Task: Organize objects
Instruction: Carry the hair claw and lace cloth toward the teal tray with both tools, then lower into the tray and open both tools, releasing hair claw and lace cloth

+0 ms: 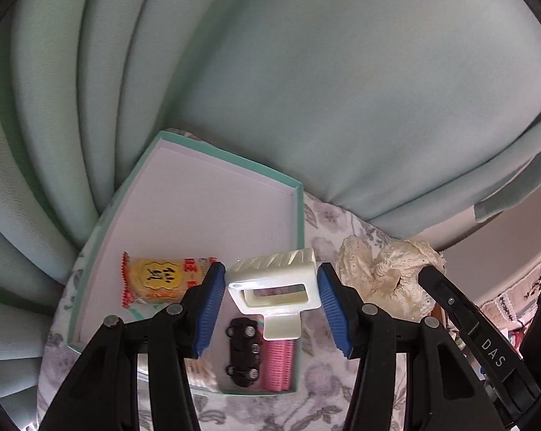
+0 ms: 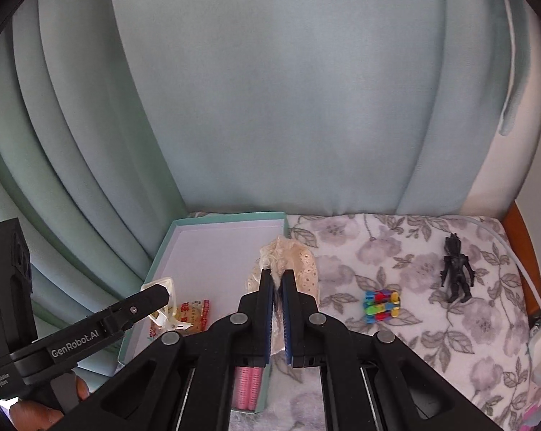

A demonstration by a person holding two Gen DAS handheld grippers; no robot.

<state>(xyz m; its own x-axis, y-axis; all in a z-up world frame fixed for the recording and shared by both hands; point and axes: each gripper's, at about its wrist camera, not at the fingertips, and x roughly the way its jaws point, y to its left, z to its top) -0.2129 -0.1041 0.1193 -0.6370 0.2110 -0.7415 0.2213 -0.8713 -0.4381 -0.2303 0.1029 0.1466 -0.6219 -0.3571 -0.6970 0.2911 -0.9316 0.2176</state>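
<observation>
My left tool (image 1: 270, 296) stands spread around the white hair claw (image 1: 276, 282) over the box (image 1: 299, 215), while my right tool (image 2: 277, 309), nearer its right edge, pinches the lace scrunchie (image 2: 299, 255).

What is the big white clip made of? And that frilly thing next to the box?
The white hair clip looks like hard plastic with a pearly gloss: light shines off its smooth, moulded ridges. The frilly scrunchie looks like soft cream cotton lace: it bunches in folds and has tiny eyelet holes. The exact fibre can't be told.
</observation>
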